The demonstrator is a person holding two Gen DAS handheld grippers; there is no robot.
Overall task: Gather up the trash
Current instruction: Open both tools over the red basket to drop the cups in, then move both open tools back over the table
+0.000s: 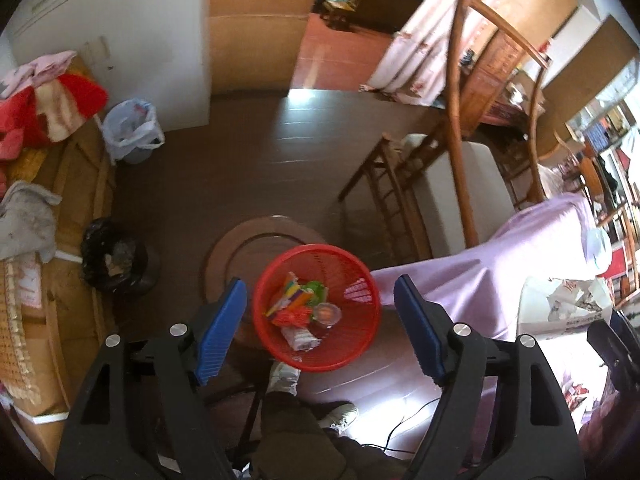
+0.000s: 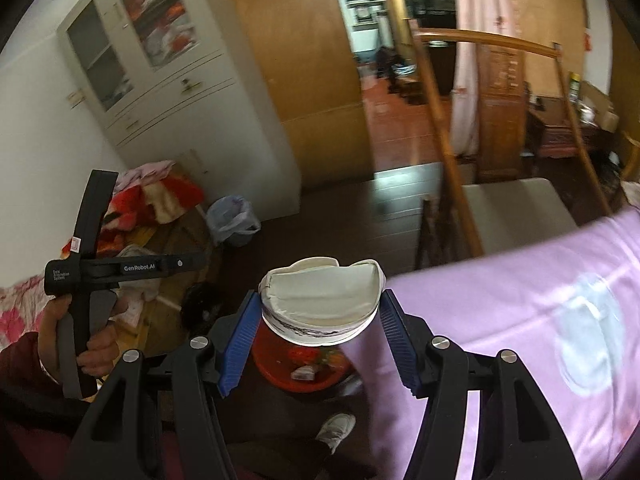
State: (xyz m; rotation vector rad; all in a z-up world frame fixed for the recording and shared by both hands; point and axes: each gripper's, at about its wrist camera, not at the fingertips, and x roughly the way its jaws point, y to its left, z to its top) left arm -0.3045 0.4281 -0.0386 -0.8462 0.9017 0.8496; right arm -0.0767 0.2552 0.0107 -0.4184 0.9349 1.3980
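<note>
Room: dark plank floor (image 1: 224, 168), white cabinet against the wall, open doorway at the back with a reddish floor beyond it, so yeah, a pretty lived-in place.
Table side: lilac cloth (image 2: 500, 304) draped over a surface on the right, wooden chair frame (image 1: 464, 132) standing behind it.
Red basket: a red mesh basket (image 1: 360, 320) sits on the floor right at the edge of that cloth, on top of a round brownish disc.
In the basket: colourful wrappers (image 1: 292, 304), a small clear cup (image 1: 327, 314) and a white crumpled scrap, all down at the bottom.
Left gripper: the left gripper (image 1: 320, 332) hangs above the basket with its blue pads spread wide apart and nothing at all between them; you just look straight through the gap into the basket.
Right gripper: the right gripper (image 2: 318, 324) is clamped on a squashed white paper bowl (image 2: 320, 300), blue pads pressing its two sides, rim buckled inward.
Bowl position: up in the air over the red basket, which peeks out underneath it.
Person: a hand (image 2: 86, 340) in a dark red sleeve grips the left tool's handle; white sneakers on the floor below.
Other bins: a bucket lined with a pale plastic bag (image 1: 134, 128) by the cabinet, and a black-bagged bin (image 1: 114, 254) beside the bedding on the left.
</note>
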